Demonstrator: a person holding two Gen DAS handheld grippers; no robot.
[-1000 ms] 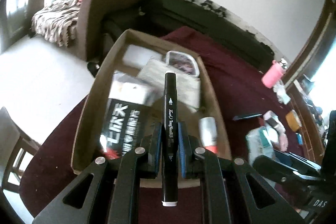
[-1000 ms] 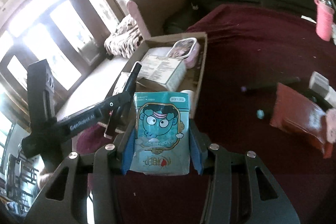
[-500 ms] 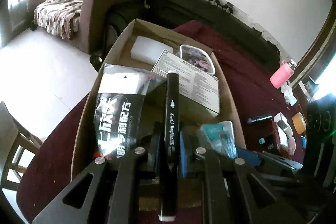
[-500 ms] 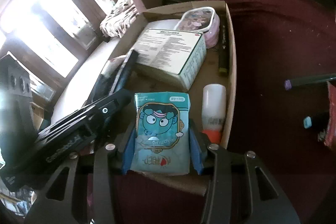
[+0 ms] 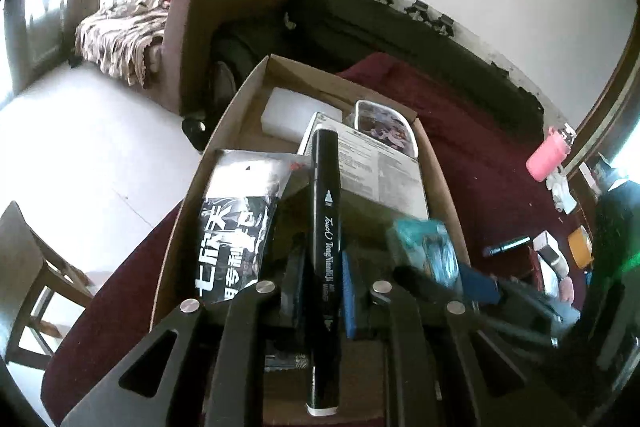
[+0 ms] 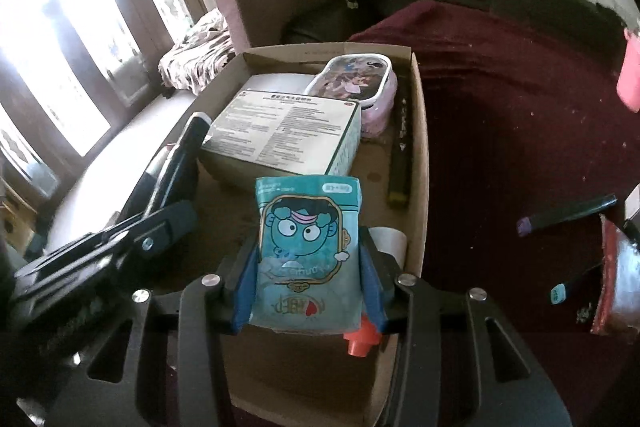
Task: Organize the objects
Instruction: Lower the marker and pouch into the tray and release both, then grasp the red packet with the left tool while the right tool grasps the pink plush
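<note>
One black marker (image 5: 325,227) reads "Touch" lengthwise.

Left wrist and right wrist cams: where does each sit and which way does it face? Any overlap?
Left wrist: on the left gripper, angled down along its fingers, which clamp a black marker pen over the open brown cardboard box; the right gripper shows blurred at right.
Right wrist: on the right gripper, angled down into the same box, fingers gripping a teal cartoon-face pouch; the left gripper and its marker show at left.
Shared: the box, white printed carton, oval picture-lid tin, maroon tablecloth.
</note>
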